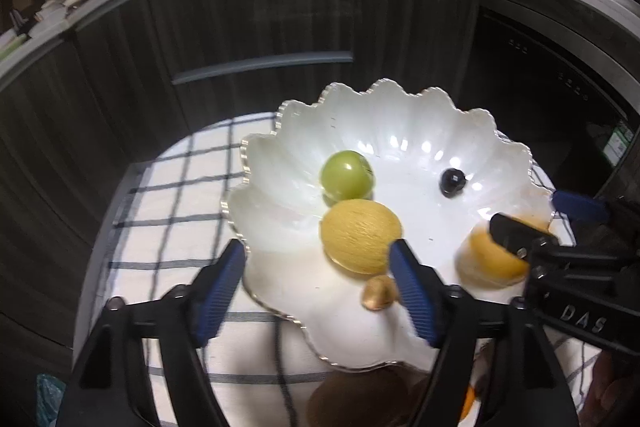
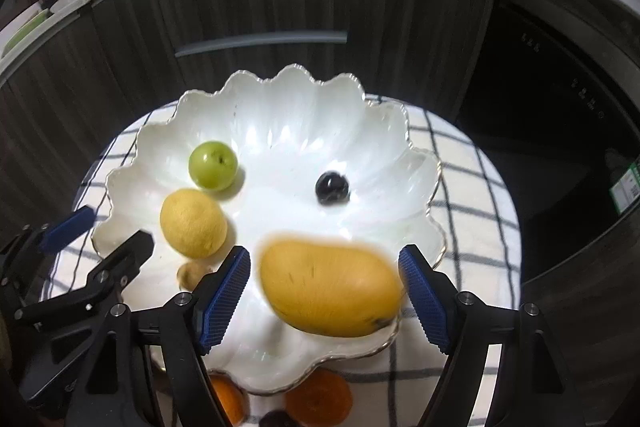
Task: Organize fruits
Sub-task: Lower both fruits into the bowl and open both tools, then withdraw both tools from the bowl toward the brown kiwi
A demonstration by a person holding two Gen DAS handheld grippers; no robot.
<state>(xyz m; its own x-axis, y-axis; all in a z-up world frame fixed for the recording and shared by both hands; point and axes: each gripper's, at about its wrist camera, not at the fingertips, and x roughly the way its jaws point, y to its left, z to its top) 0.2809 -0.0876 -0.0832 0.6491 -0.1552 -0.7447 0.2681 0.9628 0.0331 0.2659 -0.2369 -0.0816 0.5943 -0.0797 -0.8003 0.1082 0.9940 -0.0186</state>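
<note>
Mango (image 2: 330,289) lies at the near rim of the scalloped white bowl (image 2: 280,131), between the right claw's (image 2: 324,283) spread-open jaws, apparently just released; left claw (image 1: 318,267) gapes empty.

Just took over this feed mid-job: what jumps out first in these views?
The big white scalloped bowl on the checked cloth dominates, with a mango lying at its near rim between the open right tongs. Further in sit a lemon, a green fruit and a small dark berry. The left tongs are open over the near-left rim.
</note>
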